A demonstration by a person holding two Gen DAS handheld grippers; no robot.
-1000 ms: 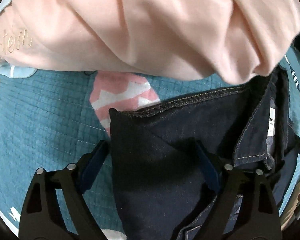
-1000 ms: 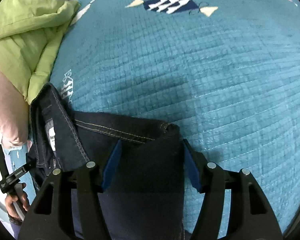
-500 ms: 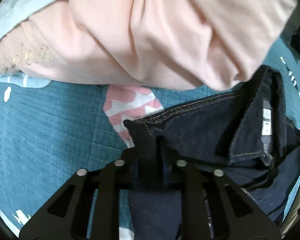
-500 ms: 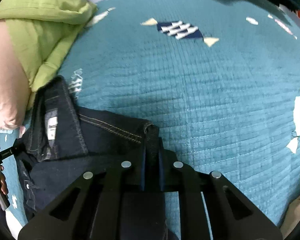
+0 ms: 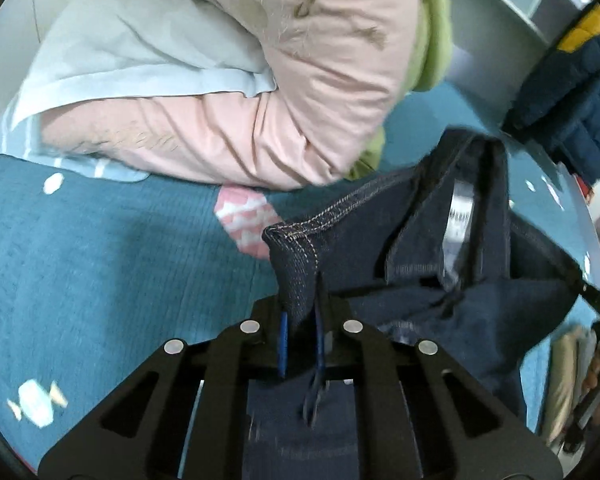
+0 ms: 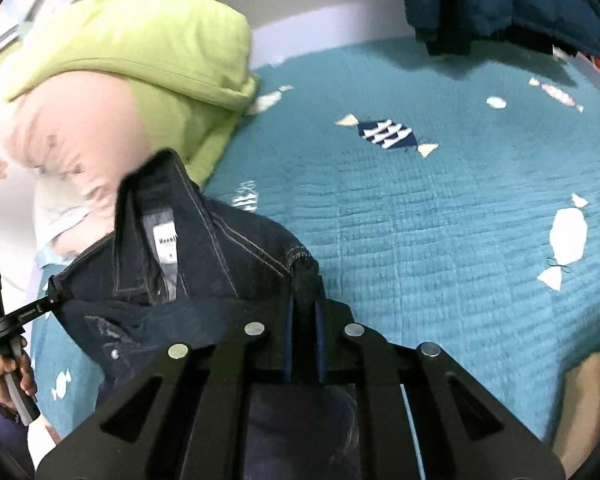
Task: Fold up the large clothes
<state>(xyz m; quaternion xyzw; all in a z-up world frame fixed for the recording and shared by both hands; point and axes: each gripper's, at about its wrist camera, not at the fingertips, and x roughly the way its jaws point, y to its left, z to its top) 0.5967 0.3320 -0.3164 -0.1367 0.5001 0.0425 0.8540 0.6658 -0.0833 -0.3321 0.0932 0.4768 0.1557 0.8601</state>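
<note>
My left tool (image 5: 300, 320) clamped tight on one corner of the dark denim jeans (image 5: 440, 280), my right tool (image 6: 303, 320) pinched closed on the other waistband corner, jeans (image 6: 188, 264) lifted over the teal bedspread (image 6: 420, 220), pink garment (image 5: 260, 120) and green pillow (image 6: 140, 48) behind.

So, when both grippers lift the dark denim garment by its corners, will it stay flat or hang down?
Probably it hangs down: between the left gripper and the right gripper the denim garment already sags and creases. The thick stitched hem looks fairly stiff, so the pinched corners likely hold shape. It seems rather heavy, not slippery.
</note>
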